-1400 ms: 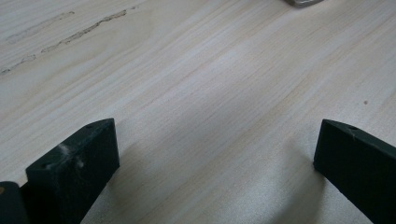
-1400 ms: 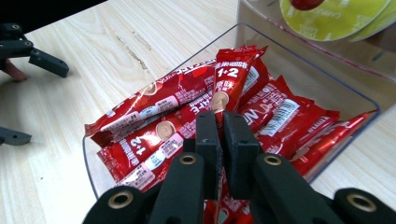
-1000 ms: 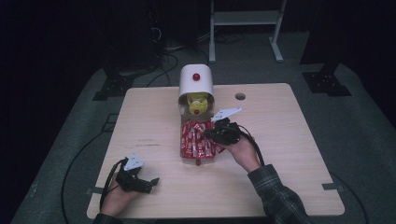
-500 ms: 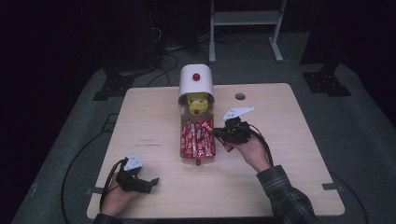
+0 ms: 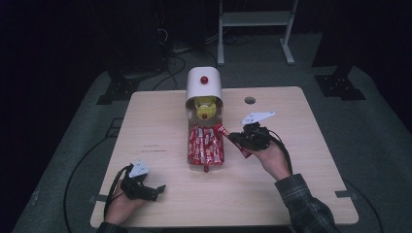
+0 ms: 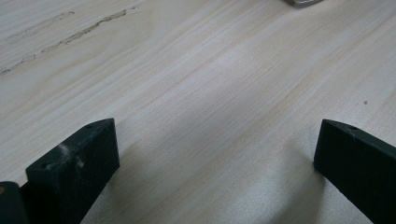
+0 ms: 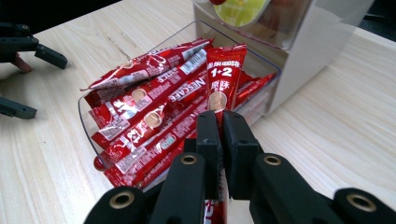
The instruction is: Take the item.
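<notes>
Right of the tray (image 5: 190,145), the right tool (image 5: 233,137) has drawn its sachet (image 5: 223,131) clear.

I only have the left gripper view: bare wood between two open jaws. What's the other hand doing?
Observer: The right gripper is shut on a red coffee stick, pinched upright near its lower half.
Operator: Where did that come from?
Observer: I can't say for sure; right behind it a clear tray is piled with matching red sticks.
Operator: Anything behind the tray?
Observer: A white dispenser with a red knob on top stands at the tray's far end.
</notes>
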Demonstrator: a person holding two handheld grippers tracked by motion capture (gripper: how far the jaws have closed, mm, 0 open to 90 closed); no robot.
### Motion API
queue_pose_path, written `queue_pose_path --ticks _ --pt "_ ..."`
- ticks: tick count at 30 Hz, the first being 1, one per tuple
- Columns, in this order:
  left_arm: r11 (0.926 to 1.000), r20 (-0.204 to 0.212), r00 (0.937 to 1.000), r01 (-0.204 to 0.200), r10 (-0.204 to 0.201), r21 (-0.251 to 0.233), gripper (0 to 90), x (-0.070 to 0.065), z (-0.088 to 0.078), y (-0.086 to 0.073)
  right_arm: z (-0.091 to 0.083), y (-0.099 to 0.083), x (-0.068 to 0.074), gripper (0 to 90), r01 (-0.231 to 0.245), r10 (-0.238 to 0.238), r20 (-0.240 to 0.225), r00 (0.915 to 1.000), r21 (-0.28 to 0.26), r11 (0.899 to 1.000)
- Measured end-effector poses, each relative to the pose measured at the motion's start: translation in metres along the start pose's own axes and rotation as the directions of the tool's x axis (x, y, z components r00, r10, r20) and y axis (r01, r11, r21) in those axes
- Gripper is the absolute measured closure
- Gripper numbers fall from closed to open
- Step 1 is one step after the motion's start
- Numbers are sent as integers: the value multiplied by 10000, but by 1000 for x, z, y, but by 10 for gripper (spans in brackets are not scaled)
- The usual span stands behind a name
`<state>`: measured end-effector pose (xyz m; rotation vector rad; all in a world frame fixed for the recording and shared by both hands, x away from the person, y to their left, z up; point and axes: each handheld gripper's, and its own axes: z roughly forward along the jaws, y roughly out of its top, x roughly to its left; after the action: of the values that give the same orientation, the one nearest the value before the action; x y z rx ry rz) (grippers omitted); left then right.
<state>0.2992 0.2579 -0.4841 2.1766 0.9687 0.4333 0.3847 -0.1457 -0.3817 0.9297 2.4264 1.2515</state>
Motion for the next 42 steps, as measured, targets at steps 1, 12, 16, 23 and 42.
queue_pose_path --ticks 1,12,16,23,42 --pt "10000 -2 10000 -3 3 0 0 0 0 0 -1 -1 -1 848 -38 38 58 10000 1 10000" --pt "10000 1 10000 -2 2 1 0 0 0 0 -14 -12 -16 848 -288 291 382 9988 -87 9995" --pt "10000 0 10000 -5 5 1 0 0 0 0 -18 -18 -24 848 -492 499 475 9976 -151 9987" --pt "10000 9 10000 -3 3 19 0 0 0 0 -21 -28 -37 848 -716 717 725 9948 -29 9974" --pt "10000 12 10000 -18 18 49 0 0 0 0 1 -51 -56 846 -1173 1105 1050 9883 604 9913"
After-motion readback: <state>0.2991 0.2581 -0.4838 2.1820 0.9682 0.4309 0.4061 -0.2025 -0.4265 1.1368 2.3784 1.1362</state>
